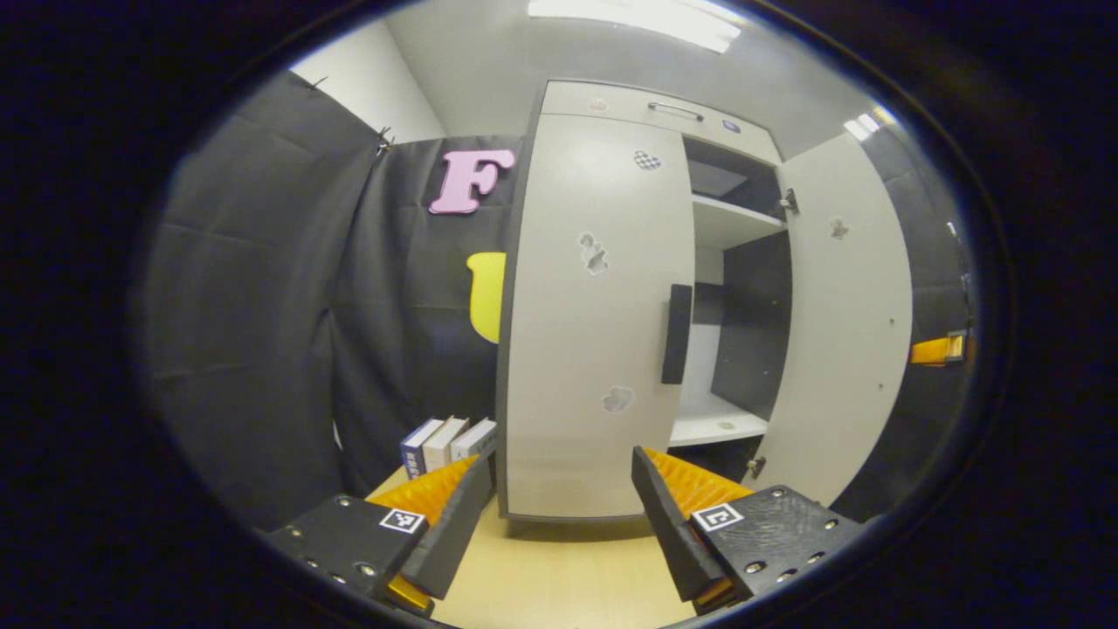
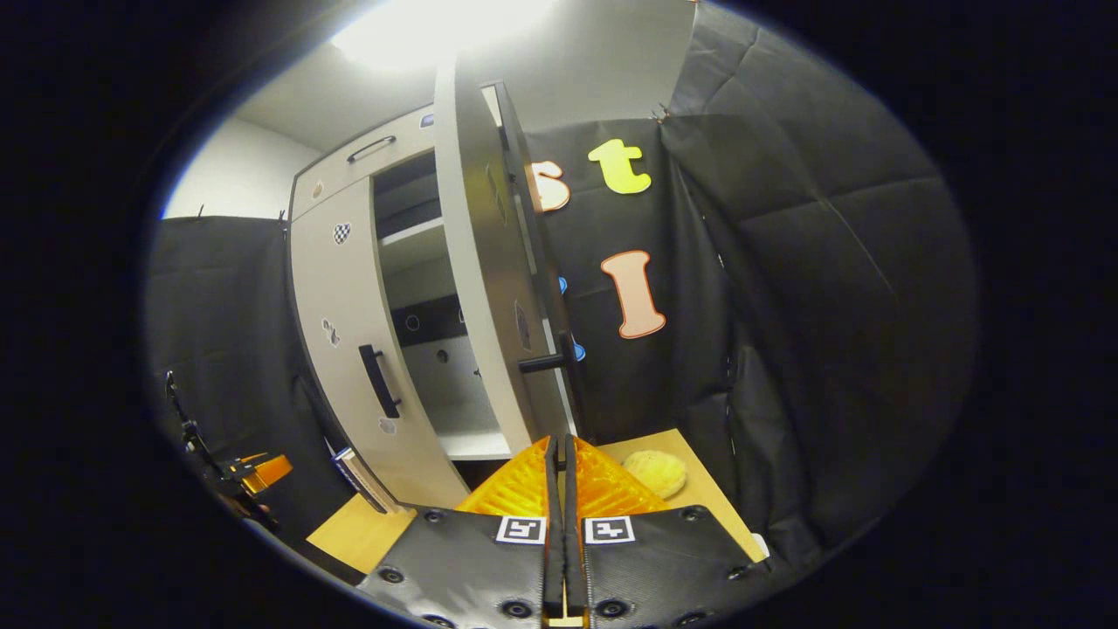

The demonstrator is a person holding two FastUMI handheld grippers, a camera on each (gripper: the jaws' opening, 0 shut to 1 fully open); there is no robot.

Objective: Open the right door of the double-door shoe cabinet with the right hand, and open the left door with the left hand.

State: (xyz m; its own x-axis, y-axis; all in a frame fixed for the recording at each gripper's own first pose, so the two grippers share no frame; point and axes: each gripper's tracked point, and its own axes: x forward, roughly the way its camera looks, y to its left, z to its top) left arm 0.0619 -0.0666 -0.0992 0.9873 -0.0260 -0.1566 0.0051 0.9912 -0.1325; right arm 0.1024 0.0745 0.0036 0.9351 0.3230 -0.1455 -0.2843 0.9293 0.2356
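A pale grey double-door shoe cabinet stands on a wooden table. In the left gripper view its left door (image 1: pixel 594 314) is closed, with a dark vertical handle (image 1: pixel 675 334) on its right edge. The right door (image 1: pixel 843 323) is swung wide open and shows white shelves (image 1: pixel 716 424) inside. My left gripper (image 1: pixel 559 489) is open, low in front of the left door and apart from it. In the right gripper view the right door (image 2: pixel 485 262) is seen edge-on with its handle (image 2: pixel 555 360) sticking out. My right gripper (image 2: pixel 559 450) is shut on nothing, just below that door's edge.
Three books (image 1: pixel 445 444) stand left of the cabinet on the wooden table (image 1: pixel 559 577). A round yellowish thing (image 2: pixel 657 472) lies on the table right of the open door. Black cloth walls close in on both sides. The other gripper (image 2: pixel 258 472) shows far left in the right gripper view.
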